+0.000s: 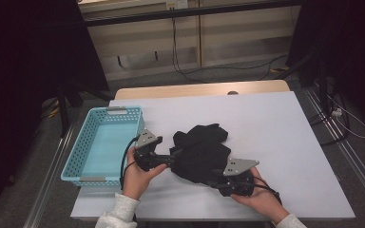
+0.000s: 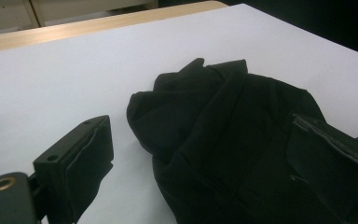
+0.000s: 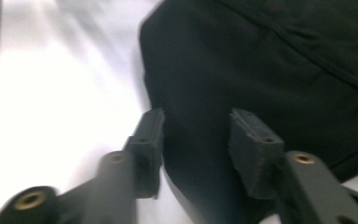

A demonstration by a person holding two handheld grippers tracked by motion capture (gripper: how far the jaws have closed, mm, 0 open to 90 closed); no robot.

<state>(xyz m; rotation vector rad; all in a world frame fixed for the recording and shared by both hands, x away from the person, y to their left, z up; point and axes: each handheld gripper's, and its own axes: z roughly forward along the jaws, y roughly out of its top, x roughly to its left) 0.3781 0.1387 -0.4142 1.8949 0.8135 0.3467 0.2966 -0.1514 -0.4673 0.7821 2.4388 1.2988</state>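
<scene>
Crumpled black fabric garment [image 1: 200, 152] lies on the white tabletop [image 1: 275, 128], middle, nearer the front edge. Left gripper [image 1: 170, 160] sits at the cloth's left side; in the left gripper view its jaws stand wide apart, one on bare table, one over the fabric, nothing pinched. Right gripper [image 1: 216, 176] is at the cloth's front-right edge; in the right gripper view the jaws straddle a fold of fabric, partly closed, pads not clearly pressing it. Light-blue perforated plastic basket [image 1: 78, 161] rests on the table's left edge, well apart from the cloth.
</scene>
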